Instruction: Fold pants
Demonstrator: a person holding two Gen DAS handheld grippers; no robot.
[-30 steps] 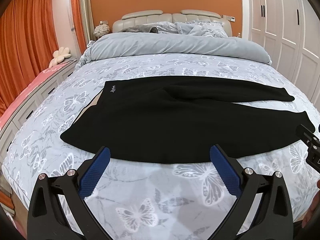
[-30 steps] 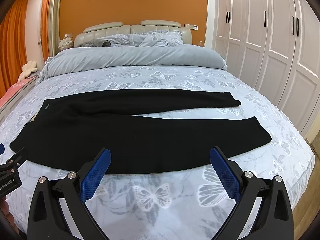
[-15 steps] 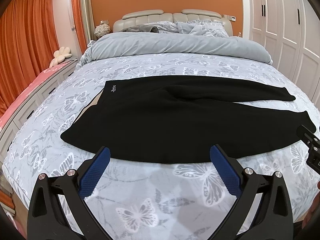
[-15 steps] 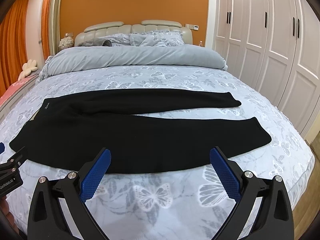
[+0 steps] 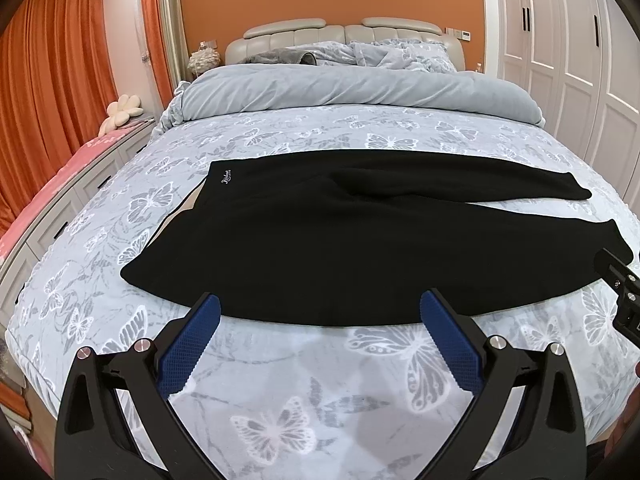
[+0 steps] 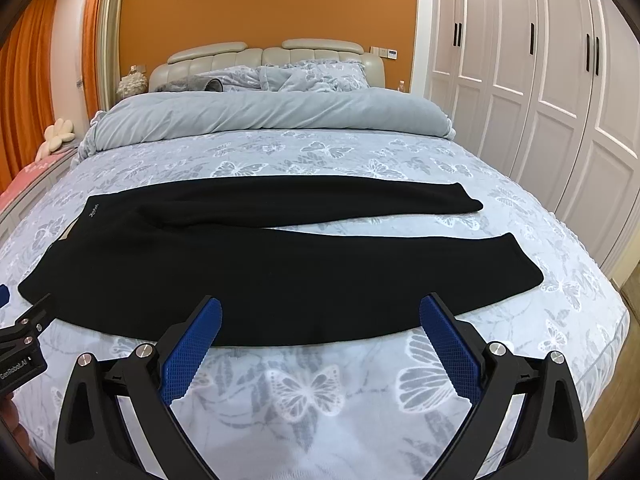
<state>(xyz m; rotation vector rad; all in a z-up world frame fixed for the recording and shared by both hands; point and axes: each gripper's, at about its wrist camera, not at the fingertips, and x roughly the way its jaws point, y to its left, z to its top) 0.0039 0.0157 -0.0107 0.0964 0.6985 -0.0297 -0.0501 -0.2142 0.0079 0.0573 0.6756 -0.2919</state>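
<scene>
- Both jaws spread wide, nothing held: left gripper (image 5: 320, 320) & right gripper (image 6: 320, 320) hover over bed's (image 6: 320, 392) near edge.
- Black pants (image 6: 256, 264) lie flat at 12 o'clock, waistband toward 9, legs toward 3.

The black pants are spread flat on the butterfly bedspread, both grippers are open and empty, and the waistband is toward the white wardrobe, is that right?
Not quite. The waistband of the black pants lies toward the orange curtains; the leg ends point toward the white wardrobe, as the right wrist view shows. The rest holds: flat on the butterfly bedspread, left gripper and right gripper open and empty.
</scene>
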